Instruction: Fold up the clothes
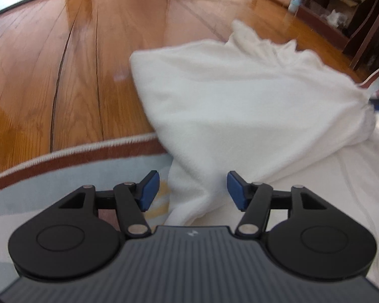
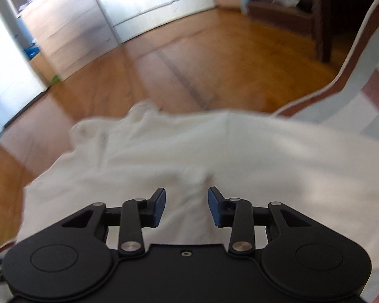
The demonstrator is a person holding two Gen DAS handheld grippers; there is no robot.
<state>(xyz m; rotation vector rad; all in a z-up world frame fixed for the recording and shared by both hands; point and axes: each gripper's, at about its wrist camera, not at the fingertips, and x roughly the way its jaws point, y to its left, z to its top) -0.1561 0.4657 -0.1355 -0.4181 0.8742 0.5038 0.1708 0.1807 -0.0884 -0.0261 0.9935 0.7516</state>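
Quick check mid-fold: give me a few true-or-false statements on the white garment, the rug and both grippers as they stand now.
1. The white garment lies partly on the wooden floor. True.
2. The left gripper is clamped on a dark sock. False: its jaws stand apart, with white cloth between them.
3. The right gripper has open jaws above the garment. True.
4. The garment is black. False: it is white.
5. A rug with a reddish-brown border lies under part of the garment. True.

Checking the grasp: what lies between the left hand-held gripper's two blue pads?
A fold of the white garment lies between the left hand-held gripper pads, untouched, seen in the left wrist view.
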